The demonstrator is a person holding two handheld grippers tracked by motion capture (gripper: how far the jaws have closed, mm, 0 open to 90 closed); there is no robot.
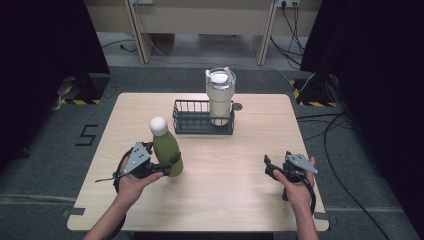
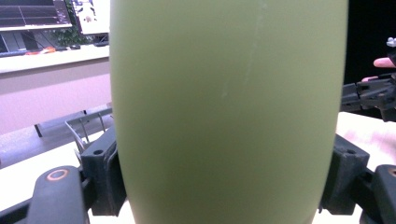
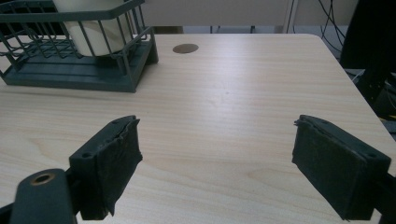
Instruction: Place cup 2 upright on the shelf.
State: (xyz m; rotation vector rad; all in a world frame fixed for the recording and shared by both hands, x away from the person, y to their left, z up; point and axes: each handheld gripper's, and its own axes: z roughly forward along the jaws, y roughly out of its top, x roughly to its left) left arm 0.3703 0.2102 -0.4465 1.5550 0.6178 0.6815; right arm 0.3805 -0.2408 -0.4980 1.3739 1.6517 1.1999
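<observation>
1. The left gripper (image 1: 165,169) has its jaws clamped around the lower body of a green bottle (image 1: 167,150) with a white cap, upright on the wooden table (image 1: 240,195).
2. Beyond that gripper, slightly toward the right, a dark wire basket (image 1: 192,122) holds a cream tumbler (image 1: 220,97) at its right end.
3. The right gripper (image 3: 217,172) hovers spread and empty, well apart.
4. Likely step: bottle gripped; the next move is probably lifting it into the basket's free left side.

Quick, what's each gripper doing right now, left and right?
Left gripper: closed on the green bottle.
Right gripper: open, holding nothing.
</observation>
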